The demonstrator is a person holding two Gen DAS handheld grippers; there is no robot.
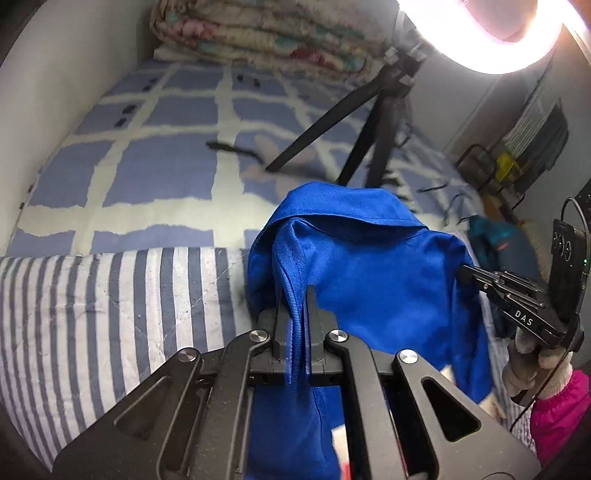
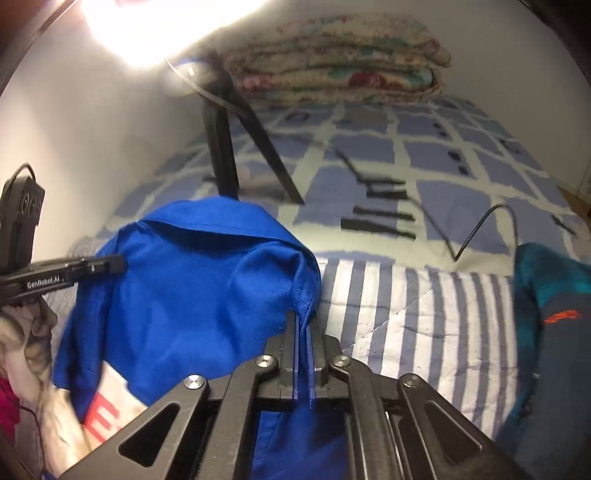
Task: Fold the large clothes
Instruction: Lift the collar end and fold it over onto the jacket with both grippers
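A bright blue garment point(image 1: 369, 280) hangs in the air between my two grippers, above the bed. My left gripper point(image 1: 295, 295) is shut on its left edge, with the ribbed seam pinched between the jaws. My right gripper point(image 1: 463, 273) shows at the right of the left wrist view, shut on the garment's other edge. In the right wrist view the blue garment point(image 2: 192, 295) fills the left-centre; my right gripper point(image 2: 304, 317) is shut on its hem, and my left gripper point(image 2: 118, 264) grips the far side. A white patch with red print point(image 2: 107, 410) shows under the garment.
A blue-and-white checked bedspread point(image 1: 162, 173) covers the bed, with a striped quilt point(image 1: 110, 314) at the near edge. A black tripod point(image 1: 373, 122) with a ring light point(image 1: 491, 33) stands on the bed. A folded floral quilt point(image 1: 266, 33) lies at the far end. A dark teal garment point(image 2: 550, 332) lies at right.
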